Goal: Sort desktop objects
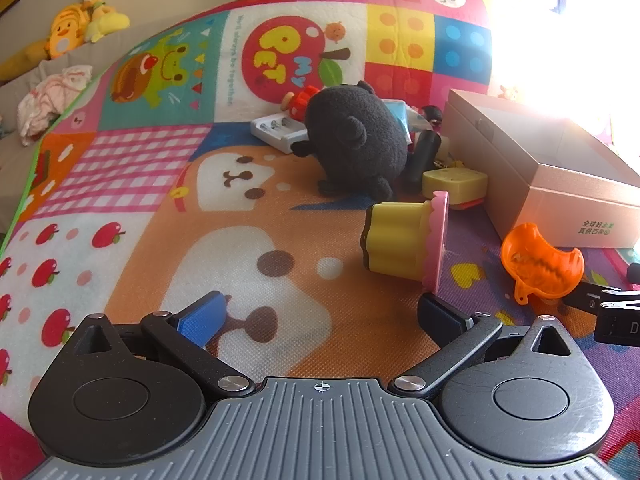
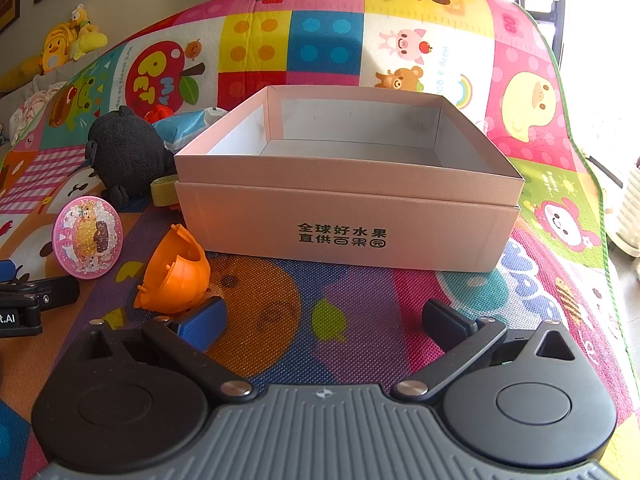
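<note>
Toys sit piled on the play mat [image 1: 120, 168]: black plush [image 1: 356, 136] at 12 o'clock of the left gripper [image 1: 320, 316], orange shell [image 2: 176, 272] at 10 of the right gripper [image 2: 324, 320]. Both spread wide, holding nothing. Pink box [image 2: 348, 216] dead ahead.

The left gripper [image 1: 320, 316] is wide open over the play mat [image 1: 140, 184] and holds nothing. Just ahead of its right finger a yellow cup [image 1: 394, 236] with a pink lid lies on its side. An orange shell [image 1: 540, 264] lies to the right, near the box [image 1: 560, 176]. Behind the cup stands a black plush [image 1: 356, 140], with a yellow block [image 1: 454, 184] beside it.
</note>
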